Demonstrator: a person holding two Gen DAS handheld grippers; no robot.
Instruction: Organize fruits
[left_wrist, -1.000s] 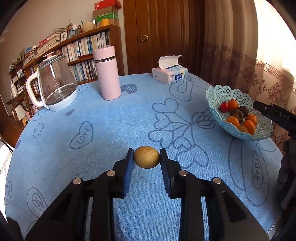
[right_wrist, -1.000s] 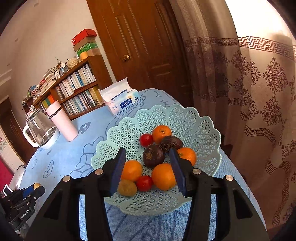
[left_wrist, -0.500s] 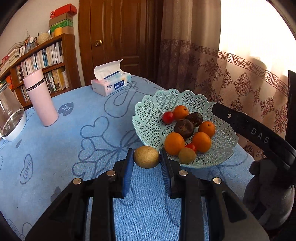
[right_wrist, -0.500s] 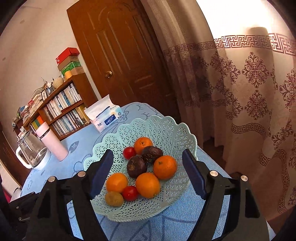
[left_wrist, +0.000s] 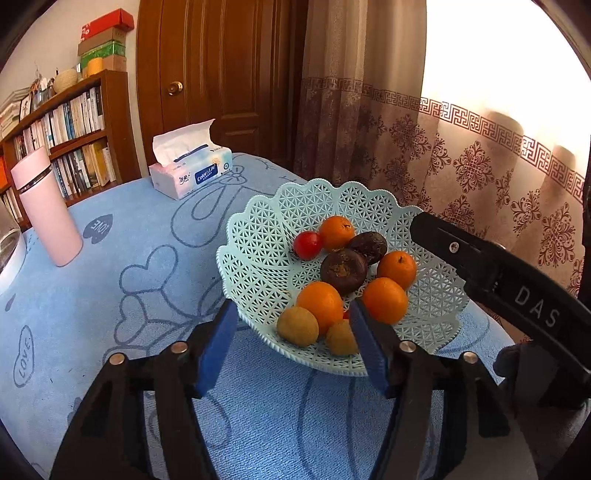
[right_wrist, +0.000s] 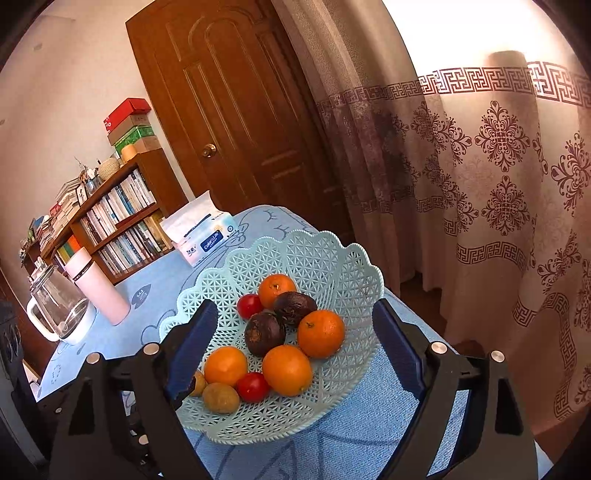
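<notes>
A mint lattice fruit basket sits near the table's right edge. It holds oranges, dark passion fruits, red tomatoes and two yellow-brown round fruits. One yellow-brown fruit lies at the basket's near rim, between my left gripper's open fingers; the other lies beside it. My right gripper is wide open and empty over the basket; one fruit shows by its left finger.
A tissue box, a pink thermos and a glass kettle stand on the blue tablecloth. A bookshelf, a wooden door and a patterned curtain lie beyond. The table edge runs just right of the basket.
My left gripper carried the yellow-brown fruit to the basket, opened and let it go at the near rim. My right gripper opened wider and pulled back a little.
</notes>
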